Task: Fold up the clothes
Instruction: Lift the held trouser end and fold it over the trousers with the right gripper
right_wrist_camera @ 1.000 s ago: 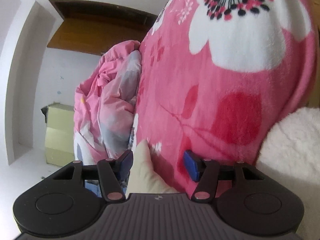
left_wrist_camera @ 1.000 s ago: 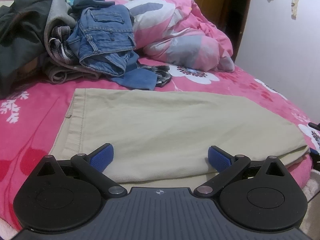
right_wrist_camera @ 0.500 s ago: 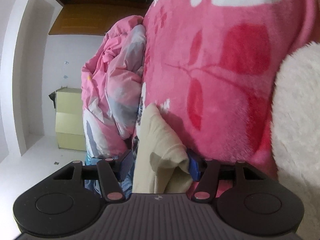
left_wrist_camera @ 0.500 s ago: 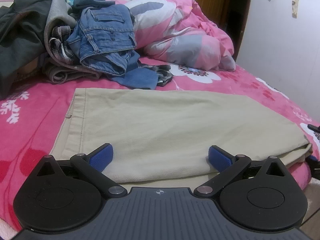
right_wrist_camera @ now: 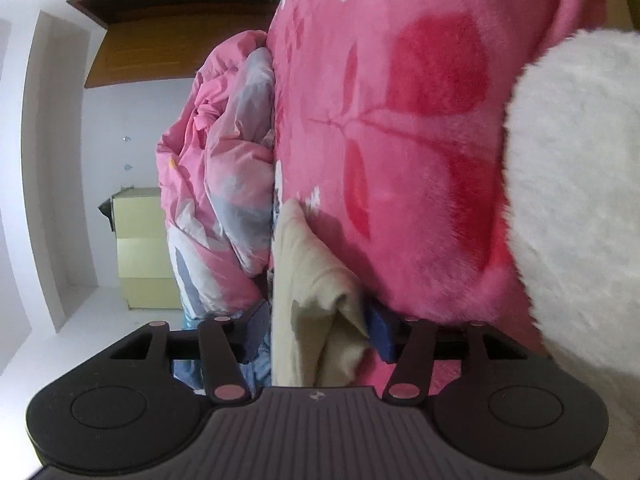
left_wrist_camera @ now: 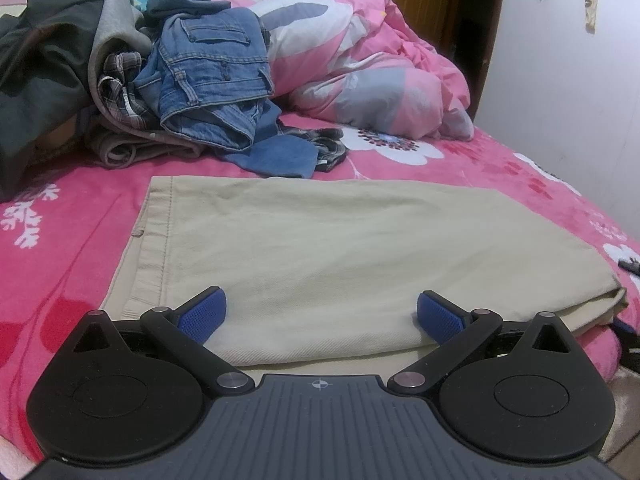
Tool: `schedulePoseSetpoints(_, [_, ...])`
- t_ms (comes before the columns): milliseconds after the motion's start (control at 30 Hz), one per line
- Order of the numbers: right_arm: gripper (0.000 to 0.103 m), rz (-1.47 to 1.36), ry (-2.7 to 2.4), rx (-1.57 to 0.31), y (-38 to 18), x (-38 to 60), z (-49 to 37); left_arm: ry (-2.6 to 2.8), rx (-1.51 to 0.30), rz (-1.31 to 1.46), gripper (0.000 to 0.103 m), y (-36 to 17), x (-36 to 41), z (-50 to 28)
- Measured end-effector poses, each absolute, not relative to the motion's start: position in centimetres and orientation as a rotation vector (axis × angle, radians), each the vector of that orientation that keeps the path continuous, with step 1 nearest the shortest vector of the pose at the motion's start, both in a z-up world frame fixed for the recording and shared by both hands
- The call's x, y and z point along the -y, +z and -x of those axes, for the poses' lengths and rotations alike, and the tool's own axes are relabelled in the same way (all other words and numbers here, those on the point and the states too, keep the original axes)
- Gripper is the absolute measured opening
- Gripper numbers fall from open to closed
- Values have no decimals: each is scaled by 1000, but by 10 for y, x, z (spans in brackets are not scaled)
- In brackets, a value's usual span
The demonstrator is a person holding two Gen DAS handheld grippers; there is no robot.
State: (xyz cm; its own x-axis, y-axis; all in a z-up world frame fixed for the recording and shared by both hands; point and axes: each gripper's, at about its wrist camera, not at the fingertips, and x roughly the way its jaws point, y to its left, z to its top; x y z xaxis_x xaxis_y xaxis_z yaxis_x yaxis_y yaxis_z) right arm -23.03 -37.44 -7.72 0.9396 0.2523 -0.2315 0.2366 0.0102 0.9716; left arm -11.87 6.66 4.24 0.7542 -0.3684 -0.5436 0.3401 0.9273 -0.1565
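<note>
Your right gripper straddles the beige trousers' hem corner, pads unclenched; they run 9-to-3 across the pink blanket. Your left gripper gapes empty at their near edge.

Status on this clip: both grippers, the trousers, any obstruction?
Left gripper open over trousers. Right gripper open around their end. Clothes pile behind, apart.

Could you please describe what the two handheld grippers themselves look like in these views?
Both the left gripper and right gripper share one design: a ribbed dark-grey body bearing a small crosshair mark, two round black discs, black linkage bars with silver pivot pins, and blue textured pads on the jaws.
</note>
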Motion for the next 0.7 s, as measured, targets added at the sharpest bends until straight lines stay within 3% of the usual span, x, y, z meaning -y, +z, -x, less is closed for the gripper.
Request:
schedulePoseSetpoints(500, [58, -1557, 41, -355, -82, 380, 213, -382, -607, 32, 103, 43, -66, 118])
schedulePoseSetpoints(700, [30, -1455, 22, -394, -77, 378, 214, -347, -558, -17, 100, 62, -65, 125])
